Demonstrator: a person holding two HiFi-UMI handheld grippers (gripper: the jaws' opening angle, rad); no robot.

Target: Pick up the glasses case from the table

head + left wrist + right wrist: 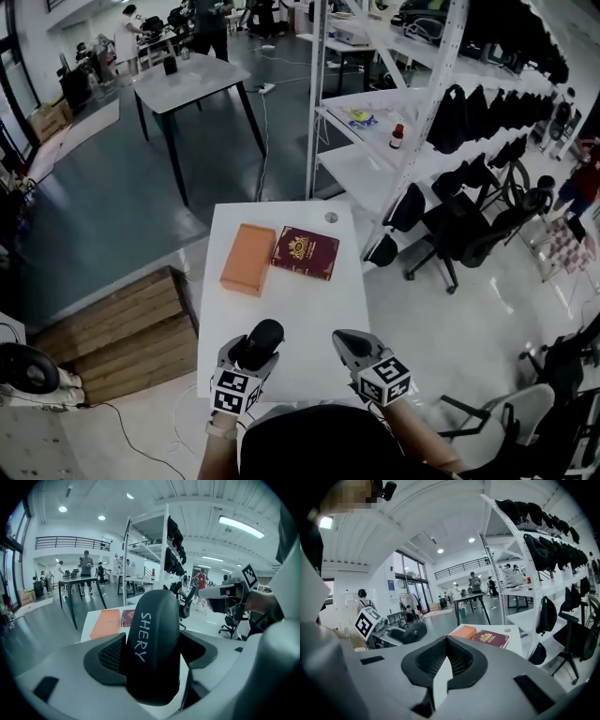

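The black glasses case [260, 343] [153, 644], lettered SHERY, is clamped between the jaws of my left gripper [255, 349] [154, 653], lifted above the near end of the white table [309, 309]. From the right gripper view the case [408, 633] shows at the left, held in that left gripper. My right gripper [352, 345] [446, 660] hovers beside it over the table's near right edge, jaws closed together with nothing between them.
An orange box [247, 258] and a dark red passport-like booklet [305, 251] lie at the table's far end. White shelving [394, 122] stands to the right, with black office chairs [450, 234] near it. A wooden pallet [122, 328] lies on the floor to the left.
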